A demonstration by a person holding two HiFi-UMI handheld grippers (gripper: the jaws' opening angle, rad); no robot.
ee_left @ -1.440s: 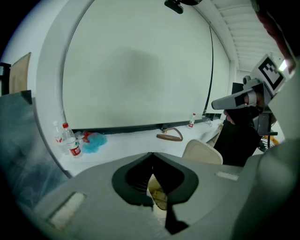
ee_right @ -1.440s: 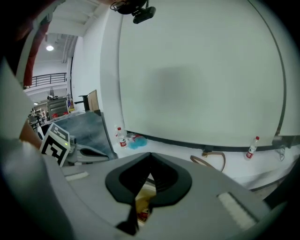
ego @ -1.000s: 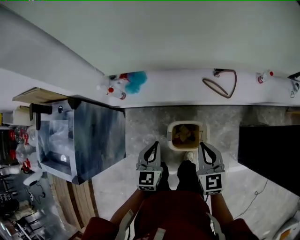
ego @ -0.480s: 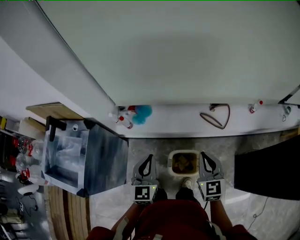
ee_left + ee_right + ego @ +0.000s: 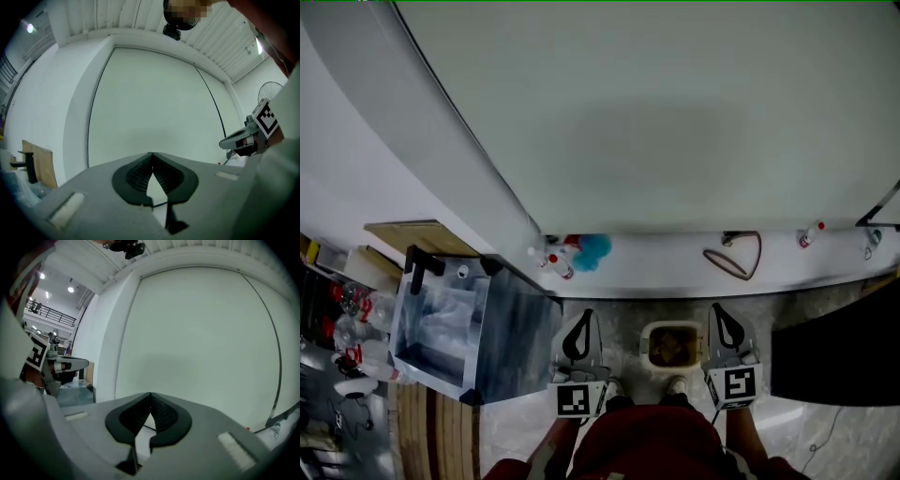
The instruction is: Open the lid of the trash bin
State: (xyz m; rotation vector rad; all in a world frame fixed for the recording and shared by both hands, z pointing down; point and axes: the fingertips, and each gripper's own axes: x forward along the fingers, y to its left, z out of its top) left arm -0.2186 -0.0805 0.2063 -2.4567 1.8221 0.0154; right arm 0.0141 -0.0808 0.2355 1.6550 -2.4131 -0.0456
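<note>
the small cream rectangular trash bin (image 5: pixel 672 345) sat on the grey stone floor (image 5: pixel 614 323), between the two grippers in the head view. its top was uncovered, brownish contents showed inside, and a pale shoe (image 5: pixel 678 385) stood at its near edge. the grey left gripper (image 5: pixel 151 154) had its jaws pressed together at the tips, holding nothing; the grey right gripper (image 5: pixel 150 393) was likewise closed and empty. both pointed at a broad pale wall panel (image 5: pixel 656 112). beyond the bin, a white ledge (image 5: pixel 675 269) carried red-capped bottles (image 5: pixel 557 264) and a brown looped cord (image 5: pixel 733 255).
</note>
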